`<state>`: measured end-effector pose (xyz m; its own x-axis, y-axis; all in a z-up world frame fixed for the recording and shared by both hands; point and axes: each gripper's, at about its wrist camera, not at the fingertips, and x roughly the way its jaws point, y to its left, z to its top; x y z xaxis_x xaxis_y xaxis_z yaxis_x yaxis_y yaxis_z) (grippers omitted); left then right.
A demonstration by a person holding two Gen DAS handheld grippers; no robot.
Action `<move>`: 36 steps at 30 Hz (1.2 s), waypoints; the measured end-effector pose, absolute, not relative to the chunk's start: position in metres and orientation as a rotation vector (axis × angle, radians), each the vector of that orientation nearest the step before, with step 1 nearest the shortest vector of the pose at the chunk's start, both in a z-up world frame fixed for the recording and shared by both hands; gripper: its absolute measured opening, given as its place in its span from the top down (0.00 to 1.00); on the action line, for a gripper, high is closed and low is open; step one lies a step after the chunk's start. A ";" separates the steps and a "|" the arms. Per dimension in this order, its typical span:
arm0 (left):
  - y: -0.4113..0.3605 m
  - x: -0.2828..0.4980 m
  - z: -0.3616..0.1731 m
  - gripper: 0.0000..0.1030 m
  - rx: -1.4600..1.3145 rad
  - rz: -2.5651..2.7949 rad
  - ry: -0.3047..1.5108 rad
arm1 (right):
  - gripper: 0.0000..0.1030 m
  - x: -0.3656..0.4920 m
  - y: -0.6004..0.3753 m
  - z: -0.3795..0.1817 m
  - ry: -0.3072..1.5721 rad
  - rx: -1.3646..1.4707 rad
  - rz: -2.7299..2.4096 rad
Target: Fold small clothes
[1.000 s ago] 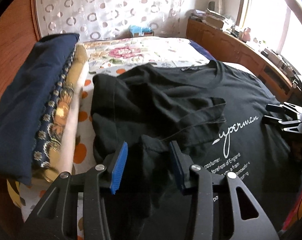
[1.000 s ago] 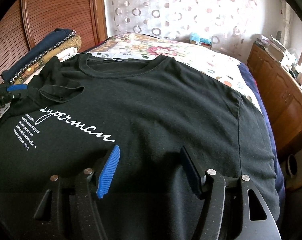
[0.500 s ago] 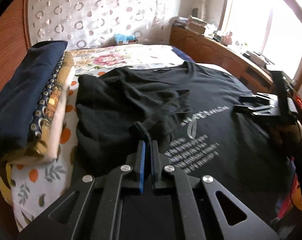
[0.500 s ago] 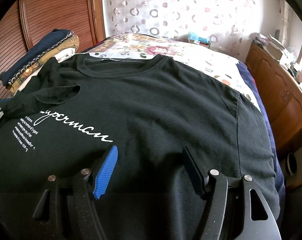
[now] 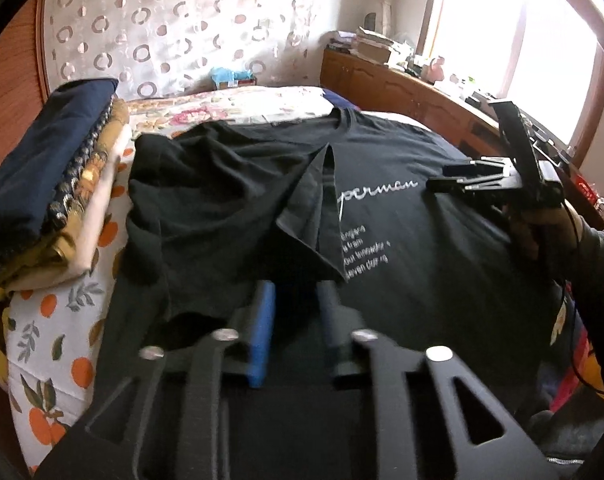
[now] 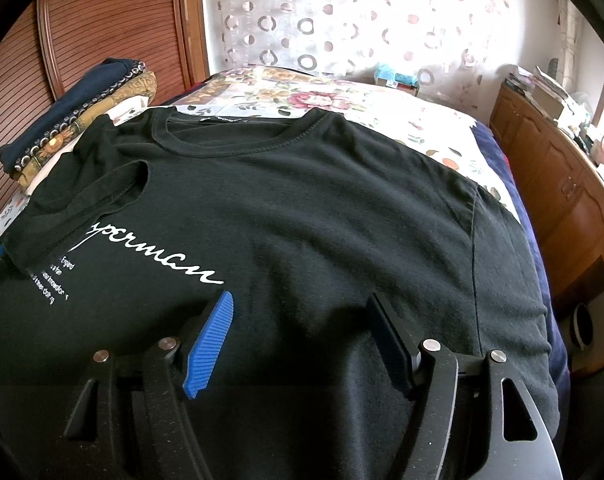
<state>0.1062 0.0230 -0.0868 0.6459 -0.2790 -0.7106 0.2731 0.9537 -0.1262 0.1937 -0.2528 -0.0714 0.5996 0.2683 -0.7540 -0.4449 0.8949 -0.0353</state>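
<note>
Left gripper [image 5: 295,300], lower centre of the left wrist view, points obliquely down at the black T-shirt [image 6: 302,208]; its jaws have just been opening and stand partly spread, the folded sleeve [image 5: 314,216] lying just ahead of the tips. Motion blur makes it hard to tell whether any cloth still sits between the pads; they appear free of it. Right gripper [image 6: 302,328], lower centre of the right wrist view, tilts down over the shirt's front below the white lettering [image 6: 157,260], jaws spread wide, nothing pinched. In the left view it appears at right, held by a hand [image 5: 542,224] whose sleeve is cut off by the frame edge. The shirt lies flat, face up, on the flowered bedspread [image 6: 342,96], its sleeve at frame left folded inward over the first letters of the print. A stack of folded cloths [image 5: 49,184] sits at upper left. Window glare washes out the upper right.
</note>
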 end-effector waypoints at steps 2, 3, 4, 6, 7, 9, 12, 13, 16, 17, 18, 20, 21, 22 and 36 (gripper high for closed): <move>0.023 0.107 -0.082 0.55 -0.017 -0.316 0.792 | 0.31 0.194 -0.253 -0.071 0.831 -0.229 0.418; 0.023 0.108 -0.079 0.53 -0.022 -0.326 0.785 | 0.31 0.194 -0.253 -0.071 0.831 -0.229 0.418; 0.023 0.109 -0.078 0.52 -0.025 -0.326 0.778 | 0.31 0.194 -0.253 -0.071 0.831 -0.229 0.417; 0.022 0.112 -0.075 0.52 -0.030 -0.311 0.764 | 0.31 0.194 -0.253 -0.071 0.832 -0.229 0.417; 0.020 0.115 -0.075 0.52 -0.030 -0.310 0.765 | 0.31 0.194 -0.253 -0.071 0.832 -0.228 0.417; 0.016 0.122 -0.077 0.52 -0.039 -0.315 0.777 | 0.31 0.194 -0.253 -0.071 0.832 -0.229 0.417; 0.010 0.135 -0.085 0.52 -0.059 -0.343 0.815 | 0.31 0.194 -0.252 -0.071 0.832 -0.229 0.417; 0.008 0.139 -0.089 0.52 -0.064 -0.344 0.834 | 0.31 0.194 -0.252 -0.071 0.832 -0.229 0.417; 0.001 0.147 -0.100 0.53 -0.056 -0.351 0.877 | 0.31 0.194 -0.252 -0.071 0.832 -0.229 0.416; -0.002 0.147 -0.102 0.60 -0.042 -0.348 0.883 | 0.31 0.194 -0.252 -0.071 0.832 -0.229 0.416; -0.005 0.145 -0.102 0.62 -0.025 -0.348 0.880 | 0.31 0.194 -0.252 -0.071 0.832 -0.228 0.416; -0.012 0.138 -0.102 0.62 0.001 -0.372 0.875 | 0.31 0.194 -0.252 -0.071 0.832 -0.228 0.416; -0.018 0.132 -0.102 0.62 0.021 -0.400 0.880 | 0.31 0.194 -0.252 -0.071 0.832 -0.228 0.416; -0.022 0.129 -0.102 0.62 0.035 -0.414 0.884 | 0.31 0.194 -0.252 -0.071 0.832 -0.229 0.416; -0.027 0.126 -0.099 0.51 0.088 -0.348 0.864 | 0.31 0.194 -0.254 -0.071 0.831 -0.227 0.410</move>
